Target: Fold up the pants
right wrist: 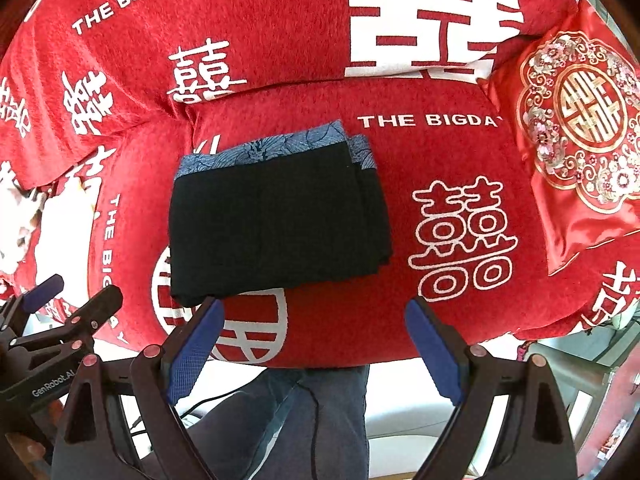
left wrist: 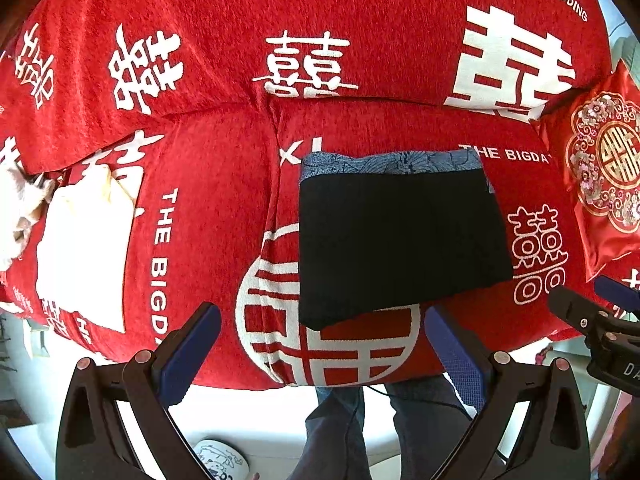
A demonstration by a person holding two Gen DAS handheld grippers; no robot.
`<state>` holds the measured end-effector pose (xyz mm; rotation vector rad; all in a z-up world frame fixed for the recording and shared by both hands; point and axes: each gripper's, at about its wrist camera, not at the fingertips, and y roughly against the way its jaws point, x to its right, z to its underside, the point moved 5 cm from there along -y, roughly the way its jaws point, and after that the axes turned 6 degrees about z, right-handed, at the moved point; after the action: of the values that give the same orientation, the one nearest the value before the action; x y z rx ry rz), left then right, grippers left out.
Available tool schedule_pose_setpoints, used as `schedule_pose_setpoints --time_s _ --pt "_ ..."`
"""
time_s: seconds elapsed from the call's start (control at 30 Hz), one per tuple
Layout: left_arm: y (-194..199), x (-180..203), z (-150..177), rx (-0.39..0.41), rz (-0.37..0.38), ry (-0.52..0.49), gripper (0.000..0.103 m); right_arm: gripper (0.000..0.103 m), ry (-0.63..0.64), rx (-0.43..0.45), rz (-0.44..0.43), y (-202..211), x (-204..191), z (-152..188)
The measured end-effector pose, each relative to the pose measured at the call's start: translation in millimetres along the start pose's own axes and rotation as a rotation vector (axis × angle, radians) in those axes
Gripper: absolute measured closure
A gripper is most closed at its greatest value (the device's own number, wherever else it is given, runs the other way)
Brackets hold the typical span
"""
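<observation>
White cloth (left wrist: pixel 84 256) lies far left on the red sofa cover (left wrist: pixel 224 184). Pants (left wrist: pixel 396 240) folded into a neat black rectangle, blue patterned band along far edge, flat on seat cushion centre. Left tool (left wrist: pixel 320 354) spread wide, empty, hovering off the pants' near edge. Right tool (right wrist: pixel 314 344) likewise splayed, empty, beside it. Embroidered red pillow (right wrist: pixel 576 128) far right.

Folded pants (right wrist: pixel 276 216) lie on the sofa seat (right wrist: pixel 400 312), cushion (right wrist: pixel 576 140) to their right.
</observation>
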<state>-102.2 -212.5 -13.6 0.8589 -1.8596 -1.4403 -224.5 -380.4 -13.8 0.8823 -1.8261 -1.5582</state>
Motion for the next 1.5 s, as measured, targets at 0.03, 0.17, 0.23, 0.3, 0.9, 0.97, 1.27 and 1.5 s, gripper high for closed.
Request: schedule_pose_setpoints --time_s 0.03,0.17,0.23,0.3,0.9,0.97,1.27,1.5 --pt "0.8 -0.1 -0.7 0.001 -0.001 -0.001 0.001 0.010 0.003 0.002 0.008 0.6 -0.1 -0.5" --pt "1.8 2.3 -2.6 0.007 -0.018 -0.012 0.001 0.010 0.022 0.007 0.038 1.3 -1.8 -2.3" --pt "1.8 3.2 -2.7 0.007 -0.030 -0.024 0.001 0.010 0.027 0.010 0.045 1.8 -3.1 -3.4" --pt "1.7 4.5 -2.8 0.005 -0.036 -0.031 0.001 0.010 0.035 0.012 0.054 2.0 -4.0 -4.7" --pt "0.4 13.4 -7.3 -0.002 -0.034 -0.058 0.001 0.010 0.063 0.019 0.077 3.1 -7.5 -9.0" --pt "0.2 13.2 -7.0 -0.002 -0.032 -0.058 0.001 0.010 0.062 0.020 0.078 3.4 -7.5 -9.1" --pt "-0.4 12.7 -6.4 -0.004 -0.032 -0.054 0.001 0.010 0.070 0.014 0.077 1.5 -8.3 -8.9" --pt "1.5 10.1 -5.9 0.007 -0.023 -0.037 0.001 0.010 0.082 0.011 0.079 -1.3 -11.2 -9.2"
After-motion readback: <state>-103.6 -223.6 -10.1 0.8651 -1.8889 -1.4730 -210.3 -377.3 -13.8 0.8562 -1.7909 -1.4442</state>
